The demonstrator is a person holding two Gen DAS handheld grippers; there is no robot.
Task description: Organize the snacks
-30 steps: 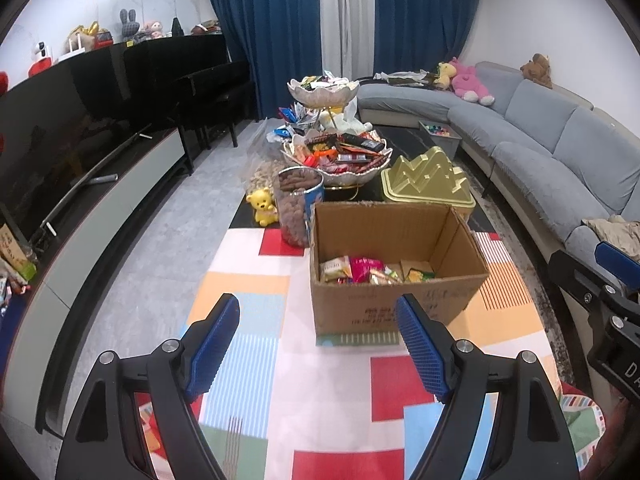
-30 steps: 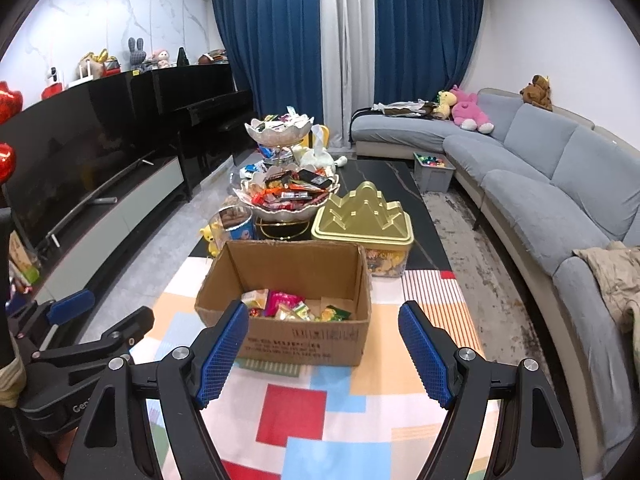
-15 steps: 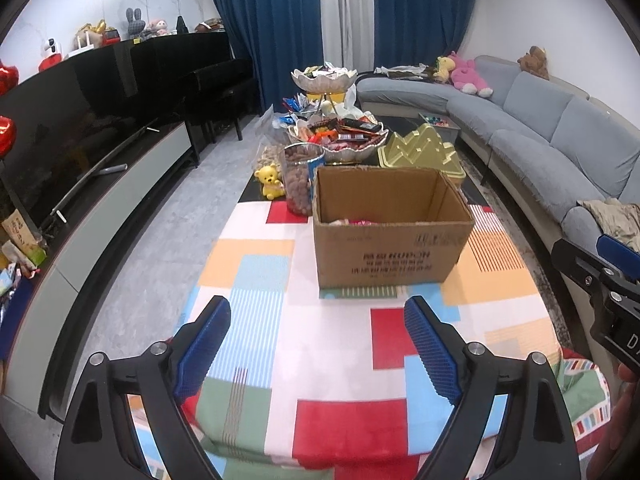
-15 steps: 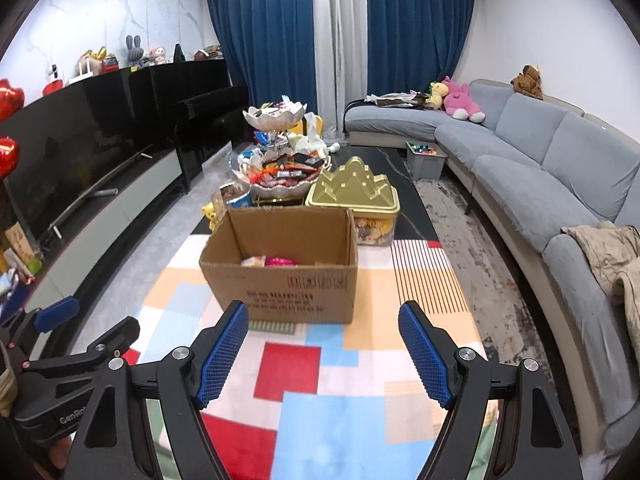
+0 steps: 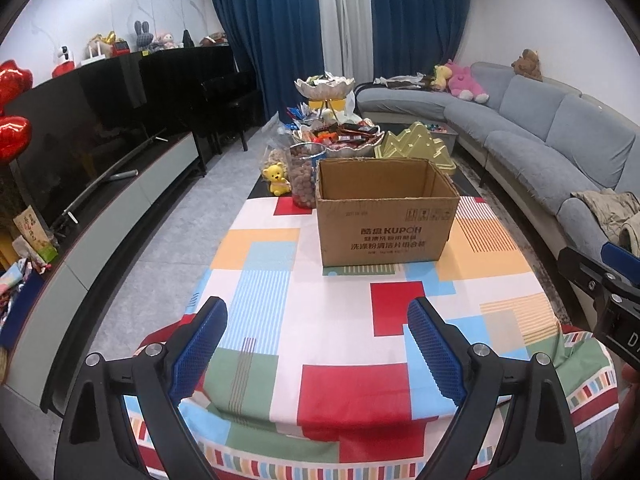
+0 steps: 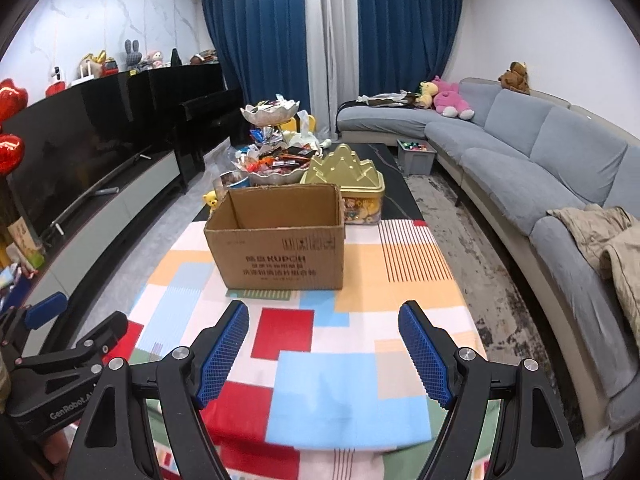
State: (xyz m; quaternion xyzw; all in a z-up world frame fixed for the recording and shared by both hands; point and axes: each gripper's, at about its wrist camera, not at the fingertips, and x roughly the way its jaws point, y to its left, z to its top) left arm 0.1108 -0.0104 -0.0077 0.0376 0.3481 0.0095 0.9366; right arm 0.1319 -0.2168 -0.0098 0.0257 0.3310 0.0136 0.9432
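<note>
An open cardboard box point(image 5: 386, 212) stands on the table's colourful patchwork cloth point(image 5: 344, 320); it also shows in the right wrist view point(image 6: 280, 236). Its inside is hidden from this low angle. Behind it stands a tiered bowl stand full of wrapped snacks point(image 5: 340, 136), also in the right wrist view point(image 6: 276, 164). My left gripper point(image 5: 318, 346) is open and empty over the table's near end. My right gripper point(image 6: 324, 350) is open and empty, beside the left one point(image 6: 60, 344).
A gold lidded tin point(image 6: 346, 176), a jar of brown snacks point(image 5: 305, 176) and a yellow bear toy point(image 5: 277, 178) stand behind the box. A grey sofa point(image 6: 540, 168) runs along the right. A black TV unit point(image 5: 80, 152) runs along the left.
Both grippers have pulled back and dropped lower. The box now looks farther away and its contents are out of sight. Both grippers stay open.
</note>
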